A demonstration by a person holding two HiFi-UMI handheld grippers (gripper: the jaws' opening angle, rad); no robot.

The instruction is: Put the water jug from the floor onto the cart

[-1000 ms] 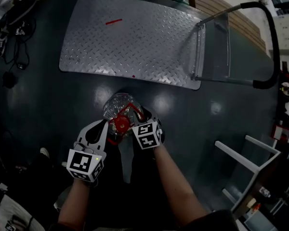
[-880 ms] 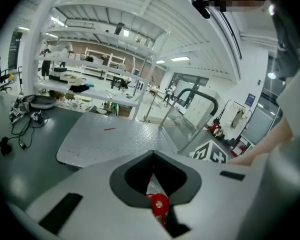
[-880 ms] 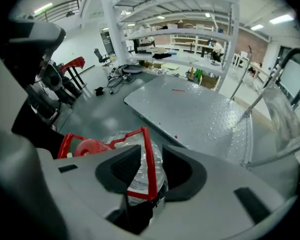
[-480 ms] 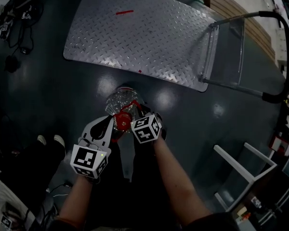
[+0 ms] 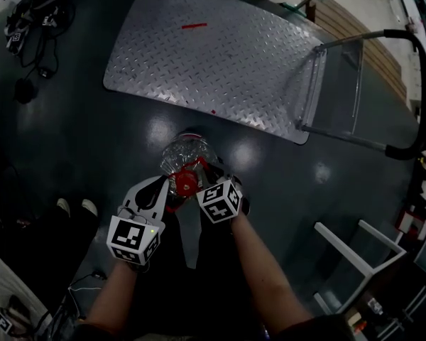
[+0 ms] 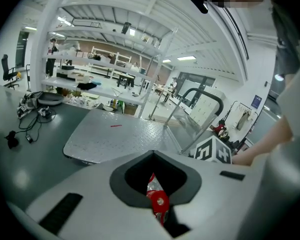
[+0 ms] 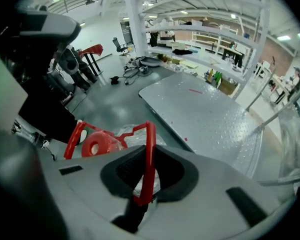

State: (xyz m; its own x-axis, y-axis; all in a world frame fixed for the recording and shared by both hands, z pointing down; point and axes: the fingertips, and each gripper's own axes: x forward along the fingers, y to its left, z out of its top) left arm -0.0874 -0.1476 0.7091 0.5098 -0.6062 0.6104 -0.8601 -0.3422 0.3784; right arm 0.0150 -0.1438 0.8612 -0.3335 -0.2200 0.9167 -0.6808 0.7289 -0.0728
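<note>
Below the cart, at its 6 o'clock in the head view, the water jug stands on the floor. The left gripper is set at 7 o'clock and the right gripper at 4 o'clock of its red cap.

By the left gripper view, those jaws are pressed together on a piece of the red handle.

By the right gripper view, the jaws are closing, with the handle's upright strap pinched between them.

Both holds should be made firm before lifting, and the jug kept level. Its fill cannot be told, and its body is largely hidden by the jaws.
</note>
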